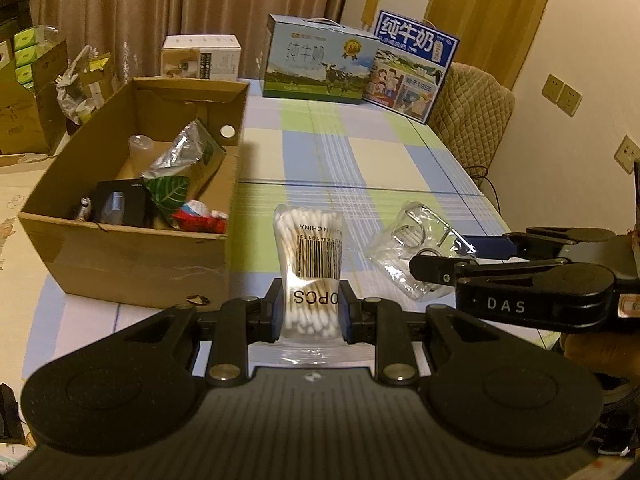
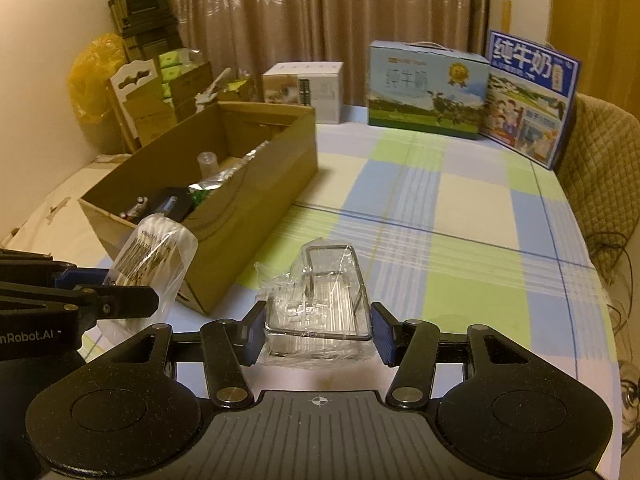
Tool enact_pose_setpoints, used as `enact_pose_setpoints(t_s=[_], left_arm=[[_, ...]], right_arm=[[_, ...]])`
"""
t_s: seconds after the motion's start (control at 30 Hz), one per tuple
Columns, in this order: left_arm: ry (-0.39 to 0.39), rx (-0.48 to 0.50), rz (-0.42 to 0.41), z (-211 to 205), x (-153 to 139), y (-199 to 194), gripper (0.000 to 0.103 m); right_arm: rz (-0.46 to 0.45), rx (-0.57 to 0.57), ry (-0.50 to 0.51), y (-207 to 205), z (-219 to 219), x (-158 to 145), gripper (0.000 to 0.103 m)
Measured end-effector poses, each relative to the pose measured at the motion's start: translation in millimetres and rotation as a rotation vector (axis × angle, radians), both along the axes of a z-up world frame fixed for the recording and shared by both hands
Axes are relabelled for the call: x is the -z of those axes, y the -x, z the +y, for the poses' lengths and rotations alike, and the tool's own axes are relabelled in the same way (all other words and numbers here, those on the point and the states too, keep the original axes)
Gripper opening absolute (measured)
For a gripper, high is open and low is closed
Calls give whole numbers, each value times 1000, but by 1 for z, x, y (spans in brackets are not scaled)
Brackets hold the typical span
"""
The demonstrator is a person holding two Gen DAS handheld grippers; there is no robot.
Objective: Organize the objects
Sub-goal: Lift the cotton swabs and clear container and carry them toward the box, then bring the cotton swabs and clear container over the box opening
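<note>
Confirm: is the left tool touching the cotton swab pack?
Touching. The left wrist view shows the left tool pinching the cotton swab pack between both pads.

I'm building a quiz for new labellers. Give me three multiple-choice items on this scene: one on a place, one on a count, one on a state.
1. Where does the open brown cardboard box sit relative to the clear bag of white cotton swabs?
A. to its left
B. to its right
C. on top of it

2. How many blue milk cartons stand at the table's far edge?
A. one
B. two
C. four

3. What is the left gripper doing?
A. hanging open
B. shut on the swab bag
C. shut on the clear plastic-wrapped wire rack

Answers: 1 A, the box lies left in the left wrist view. 2 B, two printed cartons stand side by side. 3 B, its pads press the bag.
</note>
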State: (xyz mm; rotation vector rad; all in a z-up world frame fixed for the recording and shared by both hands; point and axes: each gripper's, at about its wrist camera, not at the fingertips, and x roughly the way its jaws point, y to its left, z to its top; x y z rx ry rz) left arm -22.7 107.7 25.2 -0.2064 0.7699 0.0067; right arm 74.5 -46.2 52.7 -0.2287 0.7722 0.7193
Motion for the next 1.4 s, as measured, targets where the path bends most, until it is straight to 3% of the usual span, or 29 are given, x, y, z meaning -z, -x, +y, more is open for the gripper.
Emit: enact_pose_setpoints(t_s=[0.67, 1.4], left_arm=[[-42, -119, -49, 87, -27, 9, 22], [-59, -129, -41, 144, -31, -8, 22]], right_arm=[[-30, -149, -35, 7, 95, -21, 51], [-21, -184, -36, -2, 149, -23, 50]])
